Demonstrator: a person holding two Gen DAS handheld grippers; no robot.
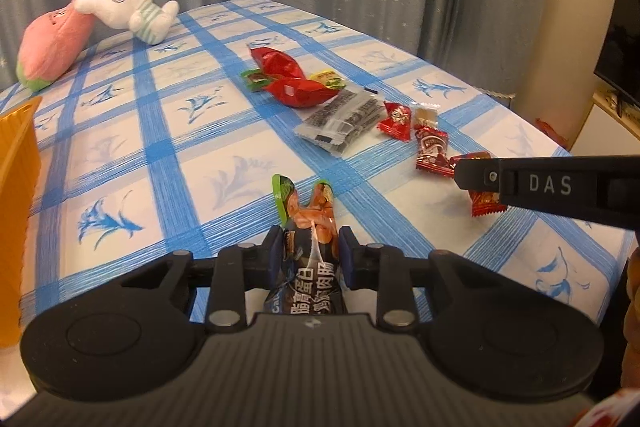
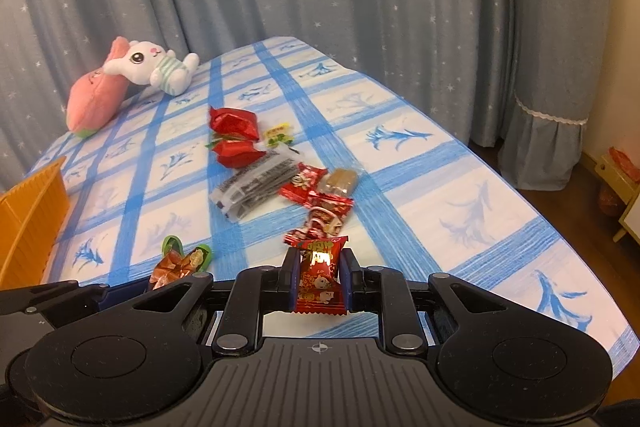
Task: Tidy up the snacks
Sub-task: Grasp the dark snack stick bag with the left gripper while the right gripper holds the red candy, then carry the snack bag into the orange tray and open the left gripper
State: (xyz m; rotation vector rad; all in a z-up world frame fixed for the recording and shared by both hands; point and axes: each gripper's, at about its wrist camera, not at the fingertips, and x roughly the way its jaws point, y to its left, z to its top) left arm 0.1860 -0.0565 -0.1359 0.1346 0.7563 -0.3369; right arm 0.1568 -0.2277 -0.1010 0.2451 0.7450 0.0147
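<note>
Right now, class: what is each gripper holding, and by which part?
Left gripper: the sausage pack, clamped across its middle. Right gripper: a red candy, clamped by its sides.

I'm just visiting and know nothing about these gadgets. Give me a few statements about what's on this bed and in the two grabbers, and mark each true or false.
1. The left gripper holds a dark sausage packet with green ends between its fingers. True.
2. The right gripper is empty. False: its fingers are shut on a small red wrapped candy.
3. A white plush rabbit lies at the far end of the blue checked bed cover. True.
4. The orange ribbed plastic basket stands in the middle of the snack pile. False: it sits at the left edge, apart from the snacks.
5. The clear packet with black print lies in the basket. False: it lies on the bed cover.
</note>
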